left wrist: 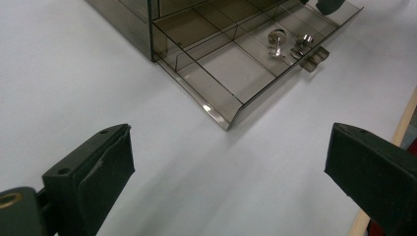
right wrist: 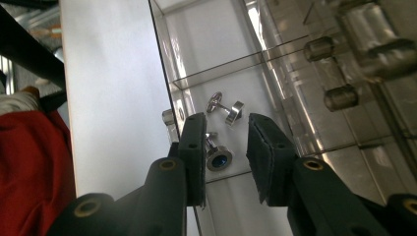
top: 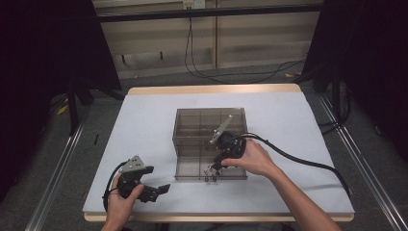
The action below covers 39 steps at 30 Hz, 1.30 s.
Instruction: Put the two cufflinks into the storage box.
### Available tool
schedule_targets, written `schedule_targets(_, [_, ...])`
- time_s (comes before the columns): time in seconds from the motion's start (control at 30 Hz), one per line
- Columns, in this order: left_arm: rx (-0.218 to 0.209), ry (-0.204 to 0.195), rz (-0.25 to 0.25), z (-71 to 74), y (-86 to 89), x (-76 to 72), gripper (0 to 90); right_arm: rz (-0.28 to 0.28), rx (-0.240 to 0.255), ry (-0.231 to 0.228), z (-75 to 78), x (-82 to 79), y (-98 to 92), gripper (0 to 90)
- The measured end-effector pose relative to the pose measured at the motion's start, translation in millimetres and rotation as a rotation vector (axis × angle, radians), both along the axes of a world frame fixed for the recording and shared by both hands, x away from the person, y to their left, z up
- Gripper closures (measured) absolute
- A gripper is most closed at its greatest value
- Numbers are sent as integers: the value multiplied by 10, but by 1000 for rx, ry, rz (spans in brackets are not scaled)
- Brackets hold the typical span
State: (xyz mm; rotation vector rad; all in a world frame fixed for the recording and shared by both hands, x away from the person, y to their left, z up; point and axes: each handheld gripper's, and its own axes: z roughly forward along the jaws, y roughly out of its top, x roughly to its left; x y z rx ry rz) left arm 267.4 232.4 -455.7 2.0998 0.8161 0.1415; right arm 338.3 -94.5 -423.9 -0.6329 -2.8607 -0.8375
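My right gripper (right wrist: 223, 135) is down in the pulled-out drawer (left wrist: 219, 110) of the smoked clear organizer box (top: 210, 130), jaws partly spread with nothing between the pads. 2 cufflinks share 1 front compartment: the blue-faced cufflink (right wrist: 216, 155) sits just beside my left-hand jaw, maybe touching it, and the plain silver cufflink (right wrist: 225, 109) lies a little farther in. The risk I see: if I squeeze from here, that near pad could shove the blue one sideways, not trap it, and the round head would roll or skate on the slick floor. The thin divider close by leaves little room, so a jaw could snag it and jolt the drawer. I could also catch both pieces at once. My left gripper (top: 155, 187) rests near the front left of the table (top: 144, 125), jaws wide apart and empty, well clear of the box, so nothing steadies the drawer.
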Motion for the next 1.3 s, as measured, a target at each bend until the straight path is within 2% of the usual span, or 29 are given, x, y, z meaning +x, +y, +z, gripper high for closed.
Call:
schedule_targets(0.17, [2, 0, -2, 0, 3, 1, 42, -18, 57, -17, 28, -42, -91, 682])
schedule_targets(0.43, [4, 1, 1, 2, 7, 3, 41, -35, 111, -50, 76, -109, -210, 672])
schedule_targets(0.67, [-1, 3, 3, 1, 10, 3, 42, -65, 138, -68, 128, -173, -361, 653])
schedule_targets(0.93, [-2, 1, 10, 2, 17, 4, 42, -116, 214, -98, 167, -255, -577, 574])
schedule_targets(1.1, [0, -2, 15, 6, 17, 1, 42, -155, 238, -117, 157, -328, -716, 511])
schedule_targets(1.2, [-1, -1, 17, 6, 21, 4, 42, -183, 279, -128, 166, -381, -817, 454])
schedule_targets(1.3, [-6, -1, 16, 6, 25, 4, 42, -210, 328, -115, 182, -433, -915, 440])
